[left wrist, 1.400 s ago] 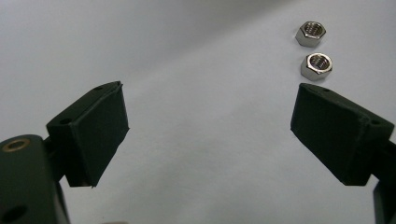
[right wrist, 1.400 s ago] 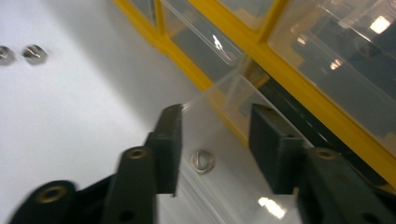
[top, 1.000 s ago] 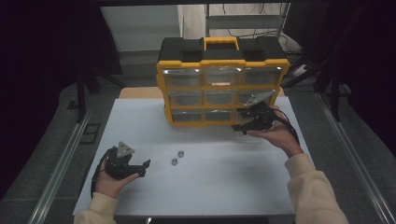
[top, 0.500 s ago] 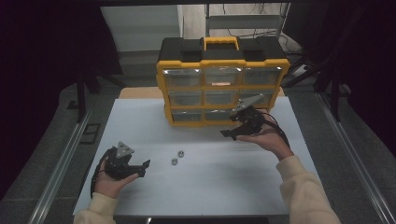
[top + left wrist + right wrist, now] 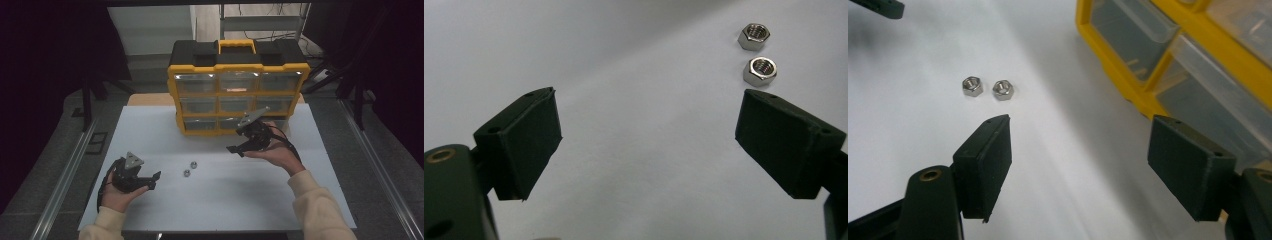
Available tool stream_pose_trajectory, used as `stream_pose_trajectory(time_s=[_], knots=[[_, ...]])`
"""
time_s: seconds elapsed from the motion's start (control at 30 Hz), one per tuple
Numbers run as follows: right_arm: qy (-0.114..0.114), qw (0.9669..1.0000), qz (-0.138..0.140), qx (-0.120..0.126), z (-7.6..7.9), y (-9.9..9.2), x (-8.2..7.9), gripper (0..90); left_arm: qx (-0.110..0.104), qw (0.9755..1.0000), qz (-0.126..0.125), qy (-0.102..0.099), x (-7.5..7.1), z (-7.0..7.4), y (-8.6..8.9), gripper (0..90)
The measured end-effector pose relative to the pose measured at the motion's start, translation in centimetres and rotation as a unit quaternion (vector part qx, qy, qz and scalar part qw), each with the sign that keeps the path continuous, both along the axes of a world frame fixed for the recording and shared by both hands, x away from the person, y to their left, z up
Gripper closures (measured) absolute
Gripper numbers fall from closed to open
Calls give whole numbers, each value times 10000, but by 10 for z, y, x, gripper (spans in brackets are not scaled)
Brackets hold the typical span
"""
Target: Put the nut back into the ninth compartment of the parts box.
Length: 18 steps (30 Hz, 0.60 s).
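Left tongs [image 5: 150, 181] near counter's [image 5: 150, 130] front edge, jaws apart, empty. Two nuts [image 5: 190, 168] side by side on counter just beyond. Right tongs [image 5: 236, 150] farther, jaws just opened wider, nothing between. Yellow drawer organizer [image 5: 239, 92] behind.
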State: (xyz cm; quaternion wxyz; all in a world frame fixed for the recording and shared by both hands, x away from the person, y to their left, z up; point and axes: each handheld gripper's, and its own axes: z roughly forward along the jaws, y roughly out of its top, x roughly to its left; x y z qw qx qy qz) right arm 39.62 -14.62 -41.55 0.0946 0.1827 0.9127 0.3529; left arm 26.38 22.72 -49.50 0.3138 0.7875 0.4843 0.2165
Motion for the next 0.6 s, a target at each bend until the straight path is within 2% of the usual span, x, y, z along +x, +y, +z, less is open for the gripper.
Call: stream_pose_trajectory(time_s=[0.27, 0.4, 0.6], knots=[[130, 9998, 129, -37, -11, 16, -6, 262, 12, 10000, -7, 3, 0, 0, 0, 117], [113, 9996, 254, -77, -17, 22, -6, 261, 17, 10000, -7, 10, 0, 0, 1, 117], [192, 9995, 252, -73, -21, 29, -8, 261, 18, 10000, -8, 7, 0, 0, 1, 117]])
